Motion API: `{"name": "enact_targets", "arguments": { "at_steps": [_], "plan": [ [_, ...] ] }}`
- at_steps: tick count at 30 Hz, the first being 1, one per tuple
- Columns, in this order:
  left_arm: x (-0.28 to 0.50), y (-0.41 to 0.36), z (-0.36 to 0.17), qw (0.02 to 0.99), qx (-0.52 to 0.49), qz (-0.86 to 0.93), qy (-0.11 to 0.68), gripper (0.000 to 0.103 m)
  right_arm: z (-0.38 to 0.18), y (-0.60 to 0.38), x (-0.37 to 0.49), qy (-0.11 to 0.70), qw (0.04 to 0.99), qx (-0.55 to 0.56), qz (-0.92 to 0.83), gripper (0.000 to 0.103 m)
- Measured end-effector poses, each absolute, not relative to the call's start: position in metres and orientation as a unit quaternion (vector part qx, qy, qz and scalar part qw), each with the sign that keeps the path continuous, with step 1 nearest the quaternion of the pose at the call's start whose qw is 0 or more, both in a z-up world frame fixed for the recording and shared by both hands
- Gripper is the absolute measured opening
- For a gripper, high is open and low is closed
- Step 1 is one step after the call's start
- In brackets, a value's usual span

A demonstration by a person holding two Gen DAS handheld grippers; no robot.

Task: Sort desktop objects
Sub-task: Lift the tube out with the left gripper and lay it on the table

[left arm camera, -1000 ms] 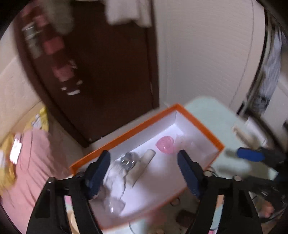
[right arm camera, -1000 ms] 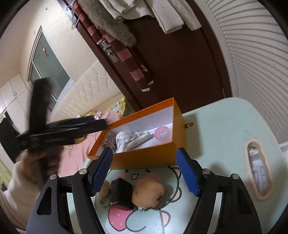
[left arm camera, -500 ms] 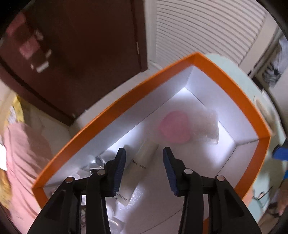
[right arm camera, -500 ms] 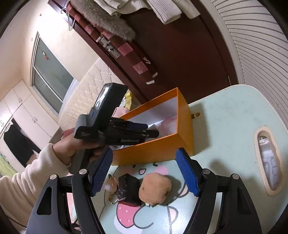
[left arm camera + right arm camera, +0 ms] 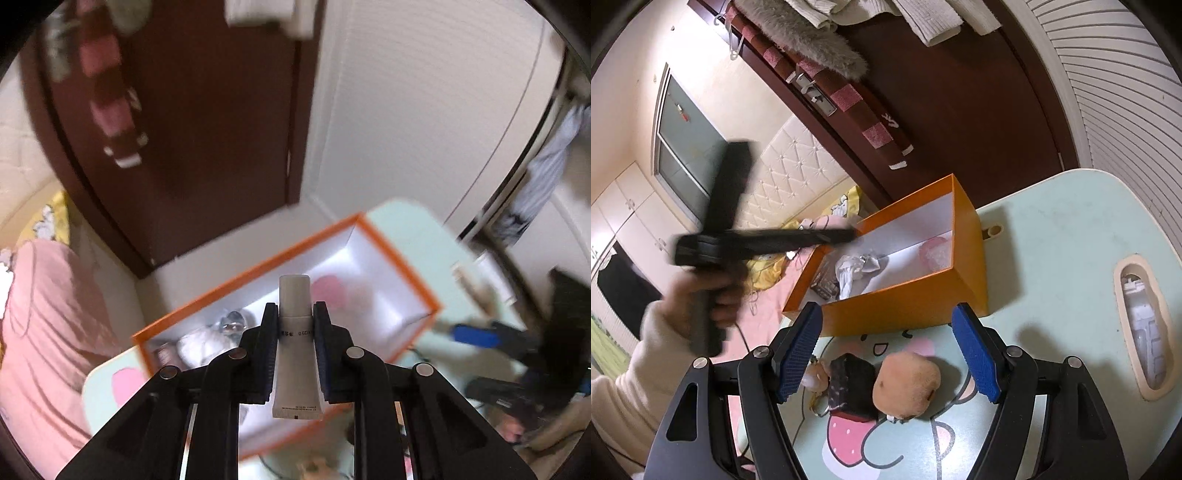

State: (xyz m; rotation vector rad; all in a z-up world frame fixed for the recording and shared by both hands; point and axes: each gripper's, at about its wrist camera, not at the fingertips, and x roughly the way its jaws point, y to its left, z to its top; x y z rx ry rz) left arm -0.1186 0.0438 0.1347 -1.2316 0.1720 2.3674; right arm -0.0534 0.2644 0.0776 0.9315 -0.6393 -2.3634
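the left wrist view is smeared by motion: the contents of the orange cardboard box with white lining [image 5: 391, 258] read only as a pink blur, a crumpled white mass and something shiny, none identifiable. the left gripper [image 5: 295, 314] has its jaws pressed onto a slim white squeeze tube with small dark print [image 5: 295, 343] — pinched at mid-length, held above the box. the tube's long axis runs along the fingers; its round cap end points forward past the fingertips toward the box, the flat crimped end back toward the camera. in the right wrist view the left gripper is a dark blur and the tube cannot be made out; a hand in a cream sleeve [image 5: 705, 295] holds it. the right gripper [image 5: 886, 354] stands with jaws spread, nothing between the pads, over a pale green table with a cartoon print [image 5: 1052, 229]. below it lie a tan plush ball [image 5: 907, 384] and a dark brown block [image 5: 851, 387] — touching, partly hiding a small keyring figure.
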Motion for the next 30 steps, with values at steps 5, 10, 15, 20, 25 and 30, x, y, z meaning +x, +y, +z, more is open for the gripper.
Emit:
{"name": "enact_targets", "arguments": {
  "at_steps": [5, 10, 15, 20, 25, 30],
  "plan": [
    [-0.073, 0.014, 0.142, 0.221, -0.444, 0.867, 0.039, 0.017, 0.078, 0.263, -0.052, -0.233, 0.259, 0.343, -0.872, 0.073],
    [-0.043, -0.016, 0.088, 0.154, -0.485, 0.861, 0.006, 0.017, 0.079, 0.259, -0.051, -0.224, 0.257, 0.343, -0.875, 0.073],
    [-0.023, -0.033, 0.039, 0.122, -0.505, 0.853, -0.052, 0.017, 0.08, 0.252, -0.048, -0.21, 0.257, 0.34, -0.88, 0.073],
    [-0.02, -0.037, 0.014, 0.12, -0.516, 0.845, -0.071, 0.017, 0.083, 0.241, -0.045, -0.188, 0.263, 0.338, -0.884, 0.073],
    [-0.012, -0.039, 0.008, 0.102, -0.486, 0.865, -0.07, 0.071, 0.093, 0.228, -0.042, -0.151, 0.268, 0.33, -0.893, 0.073],
    [0.009, -0.046, 0.014, 0.091, -0.403, 0.907, -0.077, 0.095, 0.109, 0.209, -0.061, -0.14, 0.296, 0.356, -0.876, 0.073]
  ]
}}
